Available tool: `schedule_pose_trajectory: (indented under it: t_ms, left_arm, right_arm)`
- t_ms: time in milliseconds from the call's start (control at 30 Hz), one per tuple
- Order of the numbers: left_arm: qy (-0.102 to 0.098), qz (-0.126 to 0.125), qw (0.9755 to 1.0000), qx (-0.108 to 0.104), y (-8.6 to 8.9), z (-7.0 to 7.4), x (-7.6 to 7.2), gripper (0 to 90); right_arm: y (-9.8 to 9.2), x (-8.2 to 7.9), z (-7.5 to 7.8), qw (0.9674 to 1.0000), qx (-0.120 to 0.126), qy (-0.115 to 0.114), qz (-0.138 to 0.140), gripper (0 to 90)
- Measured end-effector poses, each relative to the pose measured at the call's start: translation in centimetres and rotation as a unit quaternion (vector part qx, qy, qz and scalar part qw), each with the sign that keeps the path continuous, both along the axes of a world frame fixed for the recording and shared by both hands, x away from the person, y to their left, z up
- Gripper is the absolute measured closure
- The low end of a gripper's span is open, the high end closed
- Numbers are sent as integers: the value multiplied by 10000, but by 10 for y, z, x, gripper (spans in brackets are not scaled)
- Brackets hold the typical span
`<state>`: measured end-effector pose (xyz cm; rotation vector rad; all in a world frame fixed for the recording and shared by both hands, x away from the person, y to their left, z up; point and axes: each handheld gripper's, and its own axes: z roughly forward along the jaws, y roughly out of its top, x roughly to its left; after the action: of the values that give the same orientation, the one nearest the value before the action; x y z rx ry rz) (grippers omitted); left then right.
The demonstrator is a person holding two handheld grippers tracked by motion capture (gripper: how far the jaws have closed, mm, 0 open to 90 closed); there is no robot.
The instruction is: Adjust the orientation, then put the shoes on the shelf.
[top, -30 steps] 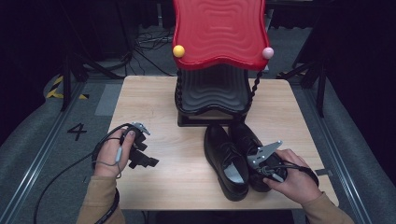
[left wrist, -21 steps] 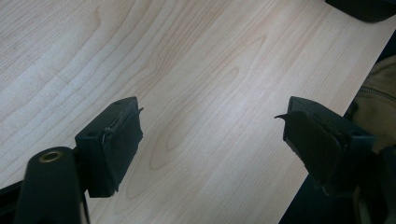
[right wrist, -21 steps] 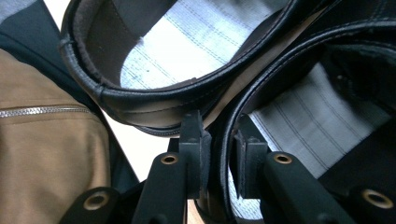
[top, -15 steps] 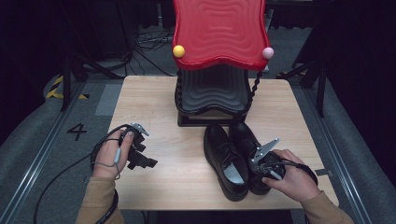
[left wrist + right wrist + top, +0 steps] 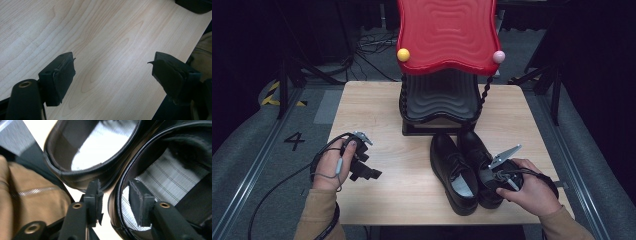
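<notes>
Wooden counter (image 5: 377,200), near edge: your right gripper (image 5: 113,195), jaws just opening, straddles the right shoe's (image 5: 479,165) heel rim unpressed. Left gripper (image 5: 112,72) wide, empty. Next, withdraw clear.

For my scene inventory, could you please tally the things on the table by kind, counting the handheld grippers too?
Black shoes: 2, the left shoe and the right shoe
Red-topped rack: 1
Handheld grippers: 2, the left gripper and the right gripper
Total: 5
</notes>
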<state>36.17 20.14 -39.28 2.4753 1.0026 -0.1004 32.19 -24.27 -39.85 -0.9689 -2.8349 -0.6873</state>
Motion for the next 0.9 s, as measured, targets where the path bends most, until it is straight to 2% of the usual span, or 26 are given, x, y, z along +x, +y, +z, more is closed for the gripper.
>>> schedule_pose_trajectory:
  t_ms: [267, 400, 467, 533, 567, 700, 767, 900]
  left_arm:
    - [-89, 105, 9999, 15, 2, 2, -2, 181]
    - [-125, 144, 9998, 20, 3, 2, -5, 181]
    - [-134, 151, 9998, 10, 5, 2, -6, 181]
    - [-138, 183, 9997, 2, 7, 2, -8, 181]
    - [-138, 183, 9997, 2, 7, 2, -8, 181]
    - [-112, 235, 9997, 25, 11, 1, -13, 181]
    - [-105, 248, 9996, 21, 13, 1, -14, 181]
    - [-72, 324, 9994, 42, 18, 0, -19, 181]
  right_arm:
    - [-7, 0, 13, 9981, 407, -64, -456, 546]
    - [-6, 0, 16, 9967, 460, -95, -665, 527]
    - [-5, 1, 16, 9953, 569, -86, -784, 527]
    - [-4, 2, 17, 9931, 681, 53, -957, 504]
    - [-4, 2, 17, 9931, 681, 53, -957, 504]
    - [0, 6, 14, 9886, 886, 218, -1197, 472]
    - [3, 9, 11, 9867, 886, 286, -1335, 457]
    - [8, 14, 3, 9856, 723, 325, -1495, 434]
